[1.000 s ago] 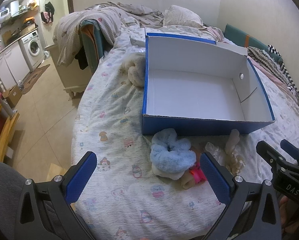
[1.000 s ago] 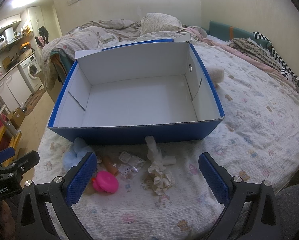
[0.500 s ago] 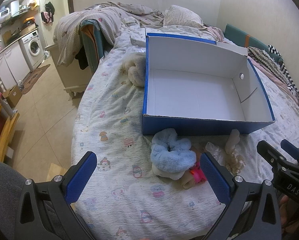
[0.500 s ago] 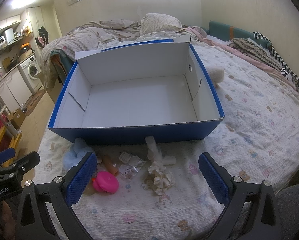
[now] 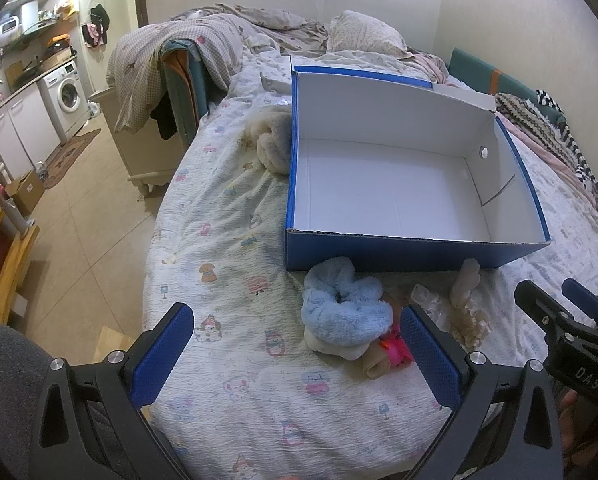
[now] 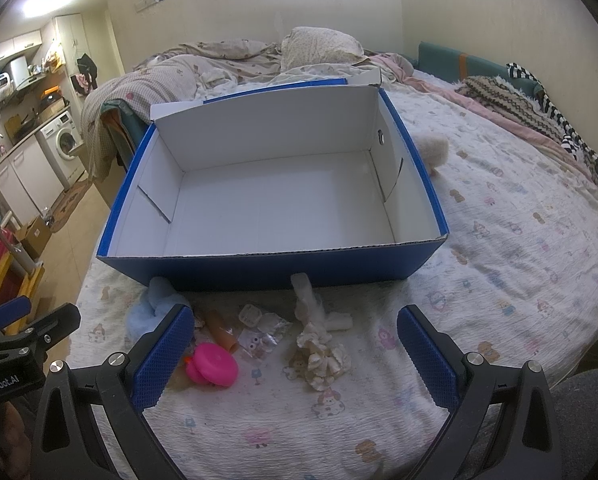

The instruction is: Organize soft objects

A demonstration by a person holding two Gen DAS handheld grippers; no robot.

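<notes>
An empty blue box with a white inside (image 5: 391, 196) (image 6: 271, 204) stands on the bed. In front of it lie a fluffy light-blue scrunchie (image 5: 345, 312) (image 6: 151, 308), a cream ruffled cloth piece (image 6: 319, 348) (image 5: 465, 308), a pink round toy (image 6: 213, 364) (image 5: 395, 350), a tan tube (image 6: 221, 330) and a clear packet (image 6: 261, 330). A cream plush (image 5: 273, 146) lies left of the box. My left gripper (image 5: 299, 356) is open and empty, just short of the scrunchie. My right gripper (image 6: 291, 356) is open and empty, over the small items.
The bed sheet (image 5: 227, 240) has a cartoon print. A rumpled quilt (image 5: 167, 52) and pillow (image 6: 319, 46) lie at the far end. The bed's left edge drops to a tiled floor (image 5: 71, 208). Striped cloth (image 6: 539, 108) lies at the far right.
</notes>
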